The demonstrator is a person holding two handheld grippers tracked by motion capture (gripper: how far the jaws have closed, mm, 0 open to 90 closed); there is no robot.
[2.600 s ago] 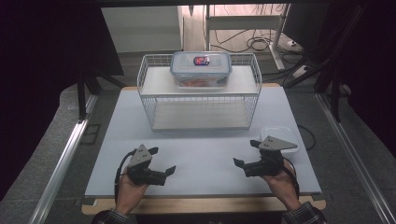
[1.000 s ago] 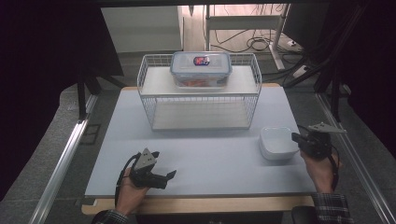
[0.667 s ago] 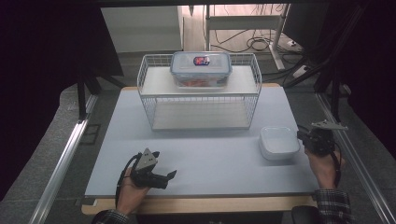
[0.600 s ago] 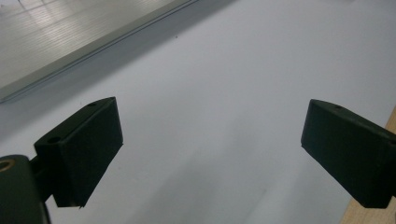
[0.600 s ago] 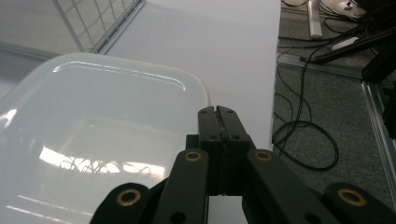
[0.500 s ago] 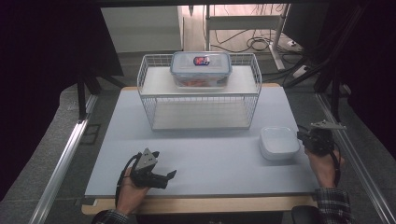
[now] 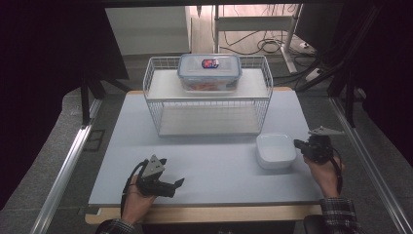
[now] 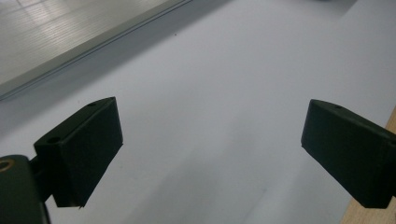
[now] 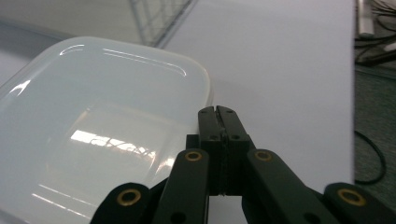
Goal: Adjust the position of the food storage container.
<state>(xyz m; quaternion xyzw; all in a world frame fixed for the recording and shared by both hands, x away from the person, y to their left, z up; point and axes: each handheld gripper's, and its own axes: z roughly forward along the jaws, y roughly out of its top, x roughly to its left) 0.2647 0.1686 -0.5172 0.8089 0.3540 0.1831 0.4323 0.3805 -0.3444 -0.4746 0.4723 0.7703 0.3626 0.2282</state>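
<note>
While the left gripper [image 7: 176, 184] is held wide open, the closed right gripper [image 9: 218, 112] is set against a white square plastic container [image 7: 275, 150].

Overhead forward view; two close tool-mounted views

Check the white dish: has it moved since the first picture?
Yes. The white dish slid left and nearer, away from the table's right edge, with the right gripper shut beside it.

Black claws [image 7: 298, 145], plaid sleeve [image 7: 336, 210]
</note>
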